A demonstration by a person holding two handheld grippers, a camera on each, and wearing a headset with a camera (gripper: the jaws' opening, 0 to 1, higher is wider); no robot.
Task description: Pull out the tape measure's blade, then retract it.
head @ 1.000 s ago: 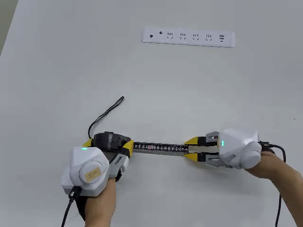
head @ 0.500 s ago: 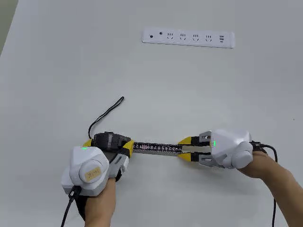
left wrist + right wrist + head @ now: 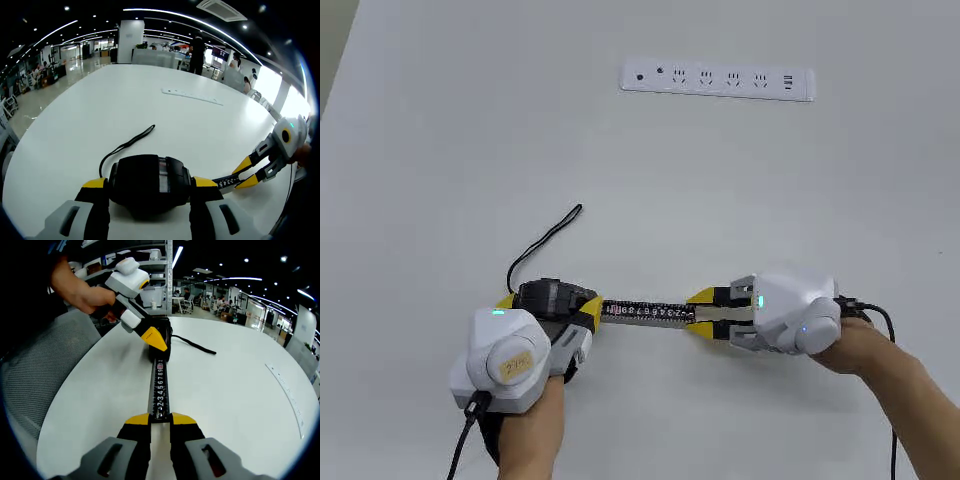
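The black tape measure case (image 3: pixel 554 298) (image 3: pixel 149 179) (image 3: pixel 163 342) rests on the white table, and my left gripper (image 3: pixel 550 315) (image 3: pixel 149 183) is shut on its two sides. A dark blade (image 3: pixel 647 312) (image 3: pixel 160 390) (image 3: pixel 226 183) with white numbers runs out of the case to the right. My right gripper (image 3: pixel 704 314) (image 3: pixel 160 419) is shut on the blade's end, yellow fingertips (image 3: pixel 137 419) pinching it. The case's black wrist strap (image 3: pixel 542 243) (image 3: pixel 127 145) (image 3: pixel 197 346) trails across the table behind it.
A white power strip (image 3: pixel 718 80) (image 3: pixel 192 96) (image 3: pixel 287 388) lies at the far side of the white table (image 3: pixel 470 140). A grey mesh chair (image 3: pixel 55 370) stands by the table edge in the right gripper view.
My right gripper has moved left toward the case with the blade end in it, so the exposed blade is shorter. The left gripper and the case have stayed put.
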